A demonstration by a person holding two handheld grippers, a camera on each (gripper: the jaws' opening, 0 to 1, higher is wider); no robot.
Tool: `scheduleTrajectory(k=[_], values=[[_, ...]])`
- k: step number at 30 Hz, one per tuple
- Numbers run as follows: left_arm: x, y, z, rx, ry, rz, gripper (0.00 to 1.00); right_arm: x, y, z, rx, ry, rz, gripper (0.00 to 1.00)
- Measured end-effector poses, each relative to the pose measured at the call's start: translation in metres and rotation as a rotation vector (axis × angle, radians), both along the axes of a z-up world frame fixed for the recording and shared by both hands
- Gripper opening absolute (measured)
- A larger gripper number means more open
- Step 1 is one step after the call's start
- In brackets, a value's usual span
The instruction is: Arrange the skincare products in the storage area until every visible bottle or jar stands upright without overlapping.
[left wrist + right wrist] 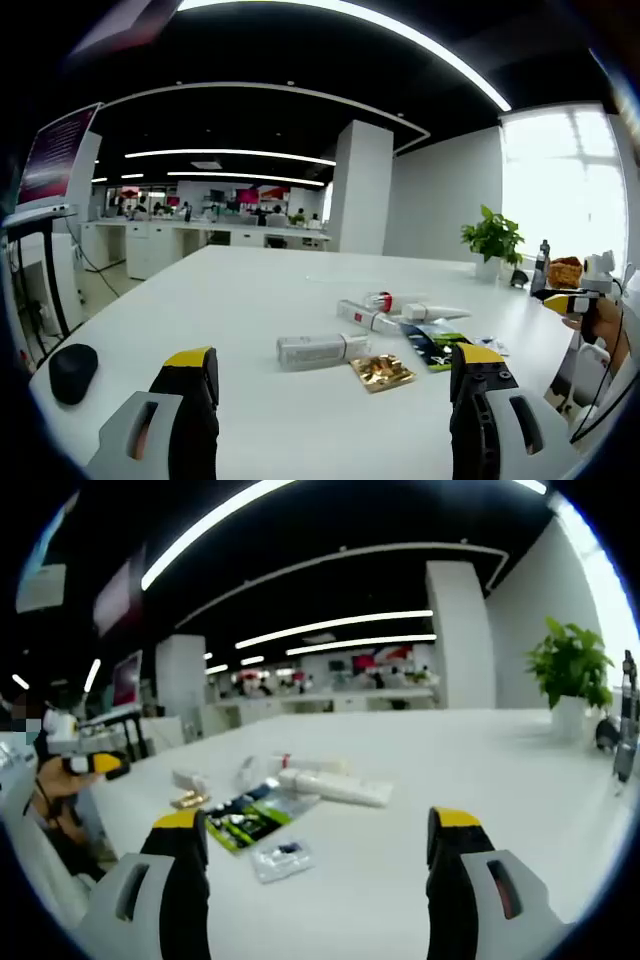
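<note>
Blurred sachet (pixel 280 859), label unreadable

Long strip lights (pixel 340 12) are glowing across a dark ceiling above the big white table (pixel 250 290). Beyond the table, a square white pillar (pixel 360 187) is standing before distant office desks. A bright window (pixel 565 185) is letting daylight in beside a potted plant (pixel 492 240) sitting at the table's far edge.
</note>
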State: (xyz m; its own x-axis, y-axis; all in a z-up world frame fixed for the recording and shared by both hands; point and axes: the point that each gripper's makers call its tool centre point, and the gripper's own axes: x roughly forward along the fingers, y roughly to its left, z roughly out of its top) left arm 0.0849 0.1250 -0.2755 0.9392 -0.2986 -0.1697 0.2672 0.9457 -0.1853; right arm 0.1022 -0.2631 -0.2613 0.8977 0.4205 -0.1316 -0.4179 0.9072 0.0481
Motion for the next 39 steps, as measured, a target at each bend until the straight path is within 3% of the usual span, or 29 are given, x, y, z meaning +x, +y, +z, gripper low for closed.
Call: scheduleTrajectory(k=[16,27,39], values=[[0.0,0.0,-0.002,0.004,0.005,0.006,0.99,0.002,0.008,0.002,-0.034,-0.005,0.025,0.89],[-0.003,0.0,-0.004,0.002,0.011,0.001,0.99,0.016,0.019,0.03,-0.087,-0.08,0.068,0.9],[-0.003,-0.005,-0.011,0.017,0.032,0.002,0.99,0.046,0.04,0.063,-0.132,-0.165,0.161,0.89]])
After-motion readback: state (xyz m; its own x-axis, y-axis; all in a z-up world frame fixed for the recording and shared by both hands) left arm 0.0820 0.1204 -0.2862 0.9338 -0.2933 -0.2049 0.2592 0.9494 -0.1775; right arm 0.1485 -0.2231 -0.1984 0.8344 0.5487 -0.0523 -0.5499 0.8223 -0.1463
